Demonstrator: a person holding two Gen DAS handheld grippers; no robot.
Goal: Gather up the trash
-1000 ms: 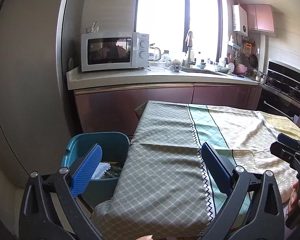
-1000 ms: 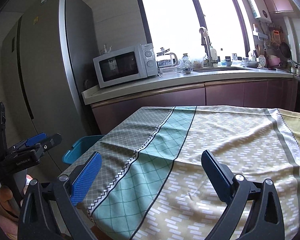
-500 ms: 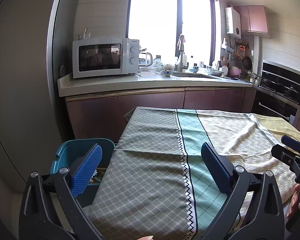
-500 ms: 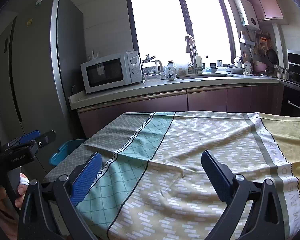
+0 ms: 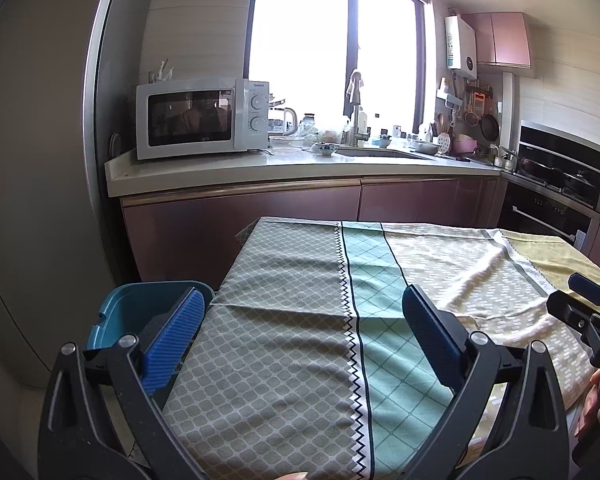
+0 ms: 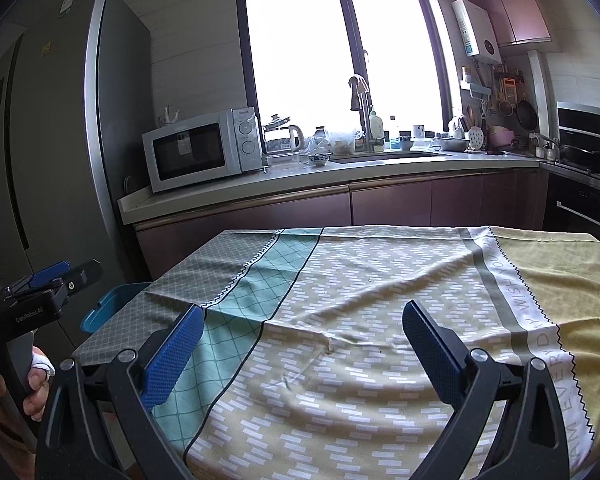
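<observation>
2 grippers we hold over the table [image 6: 380, 288], left gripper [image 5: 300, 332] wide, right gripper [image 6: 302, 338] wide, both unloaded, teal bin [image 5: 140, 312] at table's left edge.

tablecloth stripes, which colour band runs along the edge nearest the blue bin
The grey diamond-patterned band, at the tablecloth's edge beside the blue bin; the teal, tan and yellow bands lie farther away.
</observation>
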